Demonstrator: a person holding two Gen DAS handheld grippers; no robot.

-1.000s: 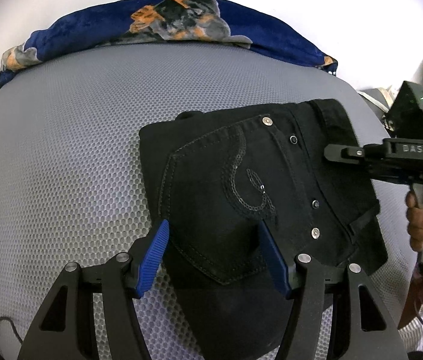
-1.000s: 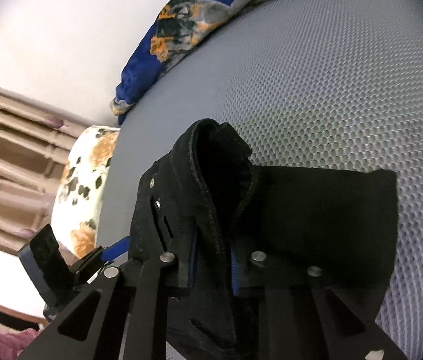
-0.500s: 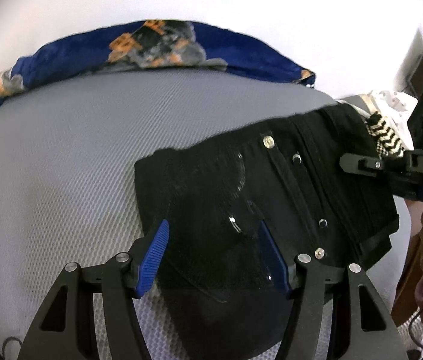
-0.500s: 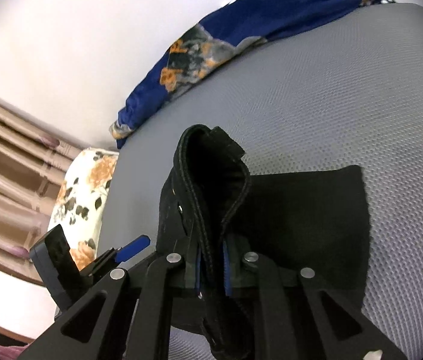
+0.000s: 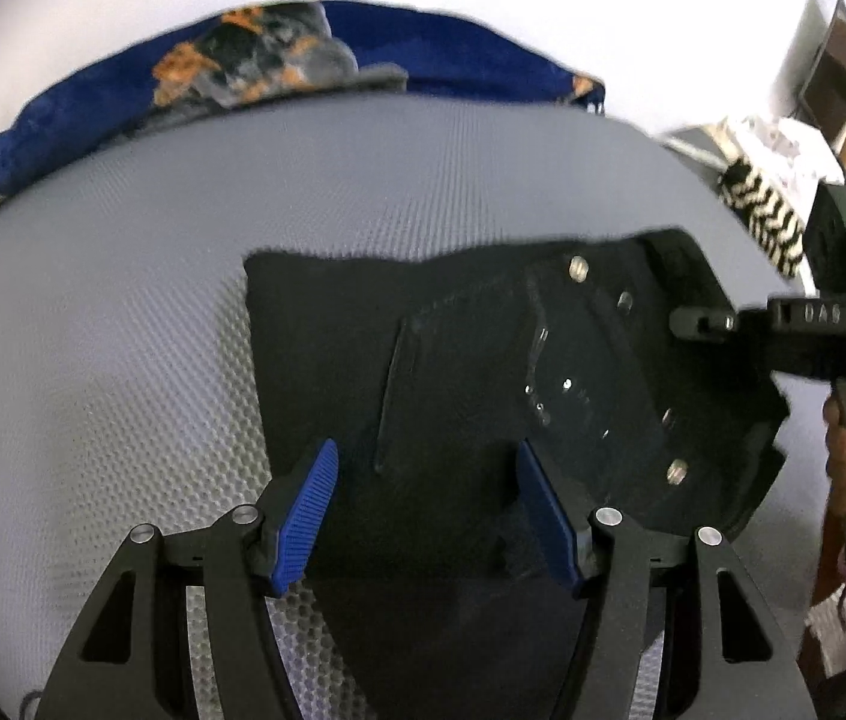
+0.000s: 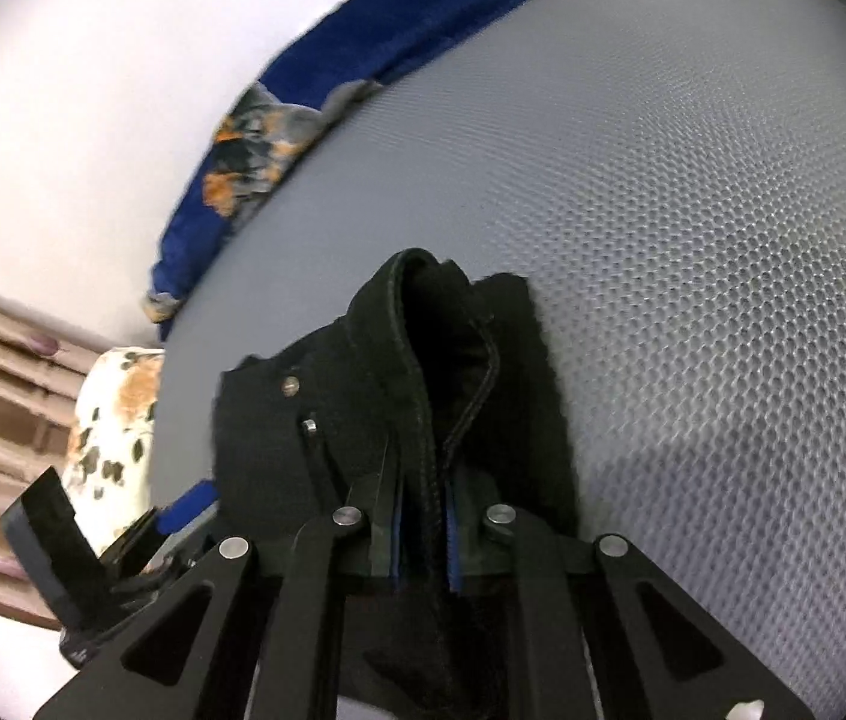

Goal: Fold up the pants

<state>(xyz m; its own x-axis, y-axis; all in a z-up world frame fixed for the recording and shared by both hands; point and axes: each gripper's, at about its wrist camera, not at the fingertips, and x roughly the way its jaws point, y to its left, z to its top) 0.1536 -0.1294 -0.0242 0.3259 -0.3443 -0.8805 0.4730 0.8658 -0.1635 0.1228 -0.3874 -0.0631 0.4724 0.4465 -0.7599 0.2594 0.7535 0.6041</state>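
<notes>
Black pants lie folded on grey mesh. Right gripper is clamped on their waistband edge. Left gripper stands apart, pads straddling the fabric, not pressing.

I see the pants lying on the mat, right of its middle. My left gripper sits at their near edge, fingers either side of the cloth. My right gripper is at their right edge, with a fold of waistband between its fingers. A blanket runs along the mat's far edge, and a pillow lies off the mat's left.
</notes>
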